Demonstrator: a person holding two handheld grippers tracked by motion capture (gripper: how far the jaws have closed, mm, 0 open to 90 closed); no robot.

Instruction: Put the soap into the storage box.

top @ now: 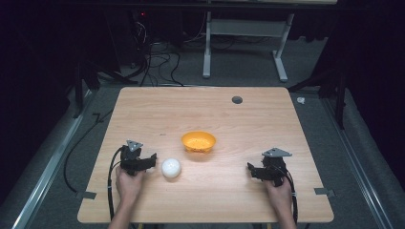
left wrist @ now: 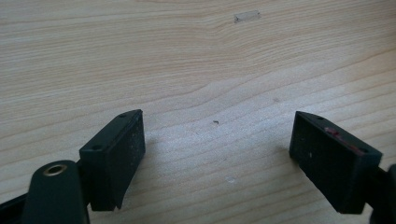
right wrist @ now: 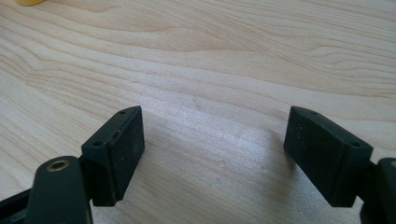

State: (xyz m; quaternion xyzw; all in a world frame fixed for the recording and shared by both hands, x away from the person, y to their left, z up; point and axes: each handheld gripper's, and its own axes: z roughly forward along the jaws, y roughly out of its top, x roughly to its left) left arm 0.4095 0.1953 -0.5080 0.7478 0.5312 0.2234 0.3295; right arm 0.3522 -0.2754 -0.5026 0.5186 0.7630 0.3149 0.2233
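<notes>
A white ball (top: 171, 168) lies on the wooden table (top: 205, 200), just front-left of a shallow orange bowl (top: 198, 141). My left gripper (top: 152, 162) rests on the table at the left, jaws pointing right at the ball and a short gap from it. In the left gripper view it (left wrist: 217, 130) stands open over bare wood. My right gripper (top: 250, 171) sits at the right, jaws pointing left. In the right gripper view it (right wrist: 212, 128) is open with nothing between the fingers, and a sliver of the bowl (right wrist: 30, 2) shows at the top left.
A dark round hole (top: 237, 99) is set in the table's far side. Small tape strips (top: 325, 192) mark the front edges, and another strip (left wrist: 247, 16) lies on the wood ahead of the left gripper. Cables (top: 157, 62) and a white table frame (top: 243, 28) stand on the floor beyond.
</notes>
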